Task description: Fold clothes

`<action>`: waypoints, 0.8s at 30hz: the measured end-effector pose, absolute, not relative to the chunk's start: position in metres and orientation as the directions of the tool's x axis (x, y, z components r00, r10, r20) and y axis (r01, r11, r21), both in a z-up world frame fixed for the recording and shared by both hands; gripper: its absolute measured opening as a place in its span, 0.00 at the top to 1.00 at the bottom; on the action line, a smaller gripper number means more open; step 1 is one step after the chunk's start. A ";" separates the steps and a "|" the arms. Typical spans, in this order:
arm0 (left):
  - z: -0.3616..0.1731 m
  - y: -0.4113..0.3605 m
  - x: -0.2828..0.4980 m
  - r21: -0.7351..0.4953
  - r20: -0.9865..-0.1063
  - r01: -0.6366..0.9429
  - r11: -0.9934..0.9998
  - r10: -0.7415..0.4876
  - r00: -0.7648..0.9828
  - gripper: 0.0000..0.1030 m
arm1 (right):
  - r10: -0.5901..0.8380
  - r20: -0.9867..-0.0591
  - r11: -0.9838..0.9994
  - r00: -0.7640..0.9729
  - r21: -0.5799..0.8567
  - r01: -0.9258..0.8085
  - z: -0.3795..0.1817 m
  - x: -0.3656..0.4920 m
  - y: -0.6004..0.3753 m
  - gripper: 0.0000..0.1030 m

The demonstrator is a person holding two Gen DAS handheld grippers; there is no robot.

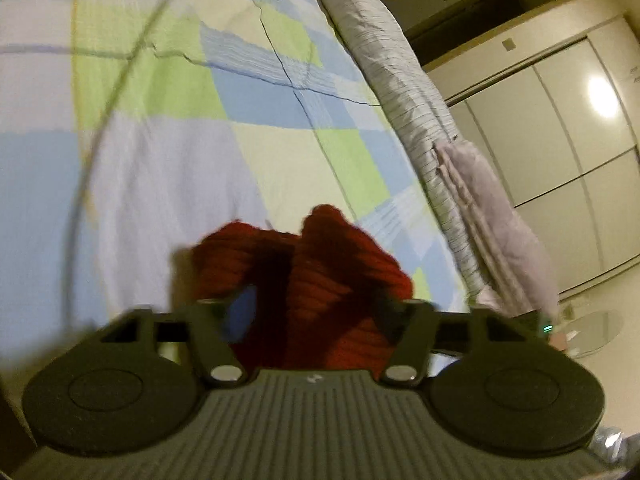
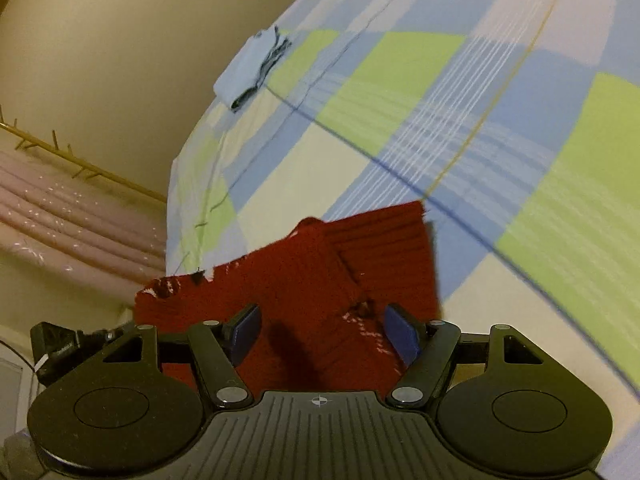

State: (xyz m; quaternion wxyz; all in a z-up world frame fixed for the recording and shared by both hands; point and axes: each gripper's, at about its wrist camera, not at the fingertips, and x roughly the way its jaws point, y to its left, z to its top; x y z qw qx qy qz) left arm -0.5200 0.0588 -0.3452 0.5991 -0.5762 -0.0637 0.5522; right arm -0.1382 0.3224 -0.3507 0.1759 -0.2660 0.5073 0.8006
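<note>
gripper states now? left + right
Left gripper: fingers spread, red knit garment bunched between them; a firm grip cannot be told.
Right gripper: open, the same red garment between its blue pads, not pinched.

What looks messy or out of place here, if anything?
The red knitted garment hangs bunched and uneven between both tongs, not yet neatly folded. Elsewhere, a folded light blue garment sits tidily near the edge of the checked bedsheet. Nothing looks spilled or damaged.

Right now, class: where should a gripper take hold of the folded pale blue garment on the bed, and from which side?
Grip the pale blue garment at its rounded folded edge, coming from the bed's edge near the wall. There the layers are joined; the far side fans into loose dark edges.
</note>
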 end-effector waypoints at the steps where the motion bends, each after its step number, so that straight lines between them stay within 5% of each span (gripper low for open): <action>1: -0.343 0.055 -0.521 -0.768 -0.545 -0.577 -0.276 0.755 0.365 0.94 | 0.006 -0.602 -0.428 -0.798 0.720 -0.546 -0.355 -0.141 0.321 0.88; 7: -0.335 0.022 -0.531 -0.808 -0.479 -0.498 -0.315 0.843 0.245 0.94 | 0.185 -0.580 -0.519 -0.793 0.627 -0.580 -0.310 -0.149 0.324 0.89; 13: -0.352 0.023 -0.535 -0.794 -0.532 -0.475 -0.379 0.811 0.242 0.91 | 0.208 -0.735 -0.598 -0.646 0.427 -0.678 -0.337 -0.209 0.330 0.89; 16: -0.361 0.024 -0.537 -0.785 -0.558 -0.464 -0.411 0.794 0.241 0.86 | 0.206 -0.742 -0.557 -0.637 0.447 -0.700 -0.354 -0.219 0.332 0.86; 19: -0.369 0.024 -0.539 -0.775 -0.583 -0.452 -0.442 0.776 0.241 0.79 | 0.181 -0.720 -0.511 -0.670 0.513 -0.689 -0.350 -0.208 0.334 0.61; 20: -0.372 0.025 -0.540 -0.771 -0.592 -0.448 -0.453 0.769 0.240 0.69 | 0.177 -0.719 -0.508 -0.672 0.519 -0.688 -0.346 -0.203 0.332 0.53; 21: -0.371 0.018 -0.540 -0.772 -0.591 -0.445 -0.454 0.769 0.241 0.58 | 0.173 -0.719 -0.506 -0.673 0.521 -0.687 -0.342 -0.198 0.329 0.50; 24: -0.363 -0.013 -0.540 -0.785 -0.573 -0.437 -0.438 0.782 0.245 0.55 | 0.175 -0.696 -0.489 -0.697 0.553 -0.675 -0.327 -0.171 0.316 0.45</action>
